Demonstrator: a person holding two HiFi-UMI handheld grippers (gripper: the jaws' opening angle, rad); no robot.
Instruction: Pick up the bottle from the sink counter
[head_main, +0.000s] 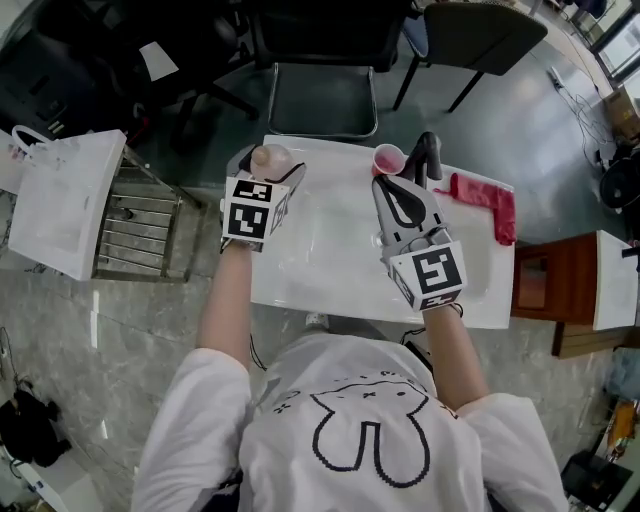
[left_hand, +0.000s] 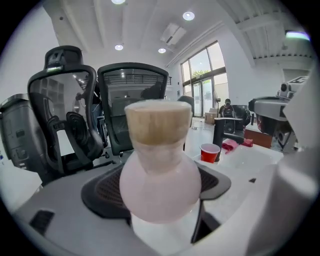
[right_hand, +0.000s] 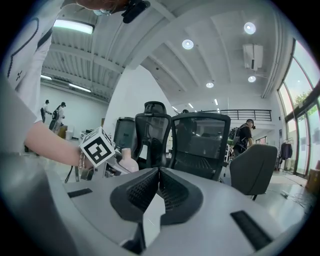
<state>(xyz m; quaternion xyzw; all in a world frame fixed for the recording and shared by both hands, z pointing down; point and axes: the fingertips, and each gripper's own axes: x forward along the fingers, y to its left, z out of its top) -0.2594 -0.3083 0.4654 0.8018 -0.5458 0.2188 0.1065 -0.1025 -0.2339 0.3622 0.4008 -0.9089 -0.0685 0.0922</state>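
Note:
A pale pink bottle (head_main: 271, 159) with a tan cap is held over the far left corner of the white sink counter (head_main: 330, 292). My left gripper (head_main: 266, 176) is shut on the bottle (left_hand: 160, 182), whose round body fills the space between the black pads (left_hand: 102, 192) in the left gripper view. My right gripper (head_main: 386, 188) hovers over the basin, shut and empty, its two pads pressed together (right_hand: 159, 172). In the right gripper view the bottle (right_hand: 128, 161) shows beside the left gripper's marker cube (right_hand: 97, 146).
A red cup (head_main: 388, 158) and a black faucet (head_main: 427, 155) stand at the counter's far edge, with a red cloth (head_main: 490, 203) to the right. Office chairs (head_main: 320, 40) stand beyond. A white bag (head_main: 65, 200) and metal rack (head_main: 135, 225) are left; a wooden cabinet (head_main: 545, 280) is right.

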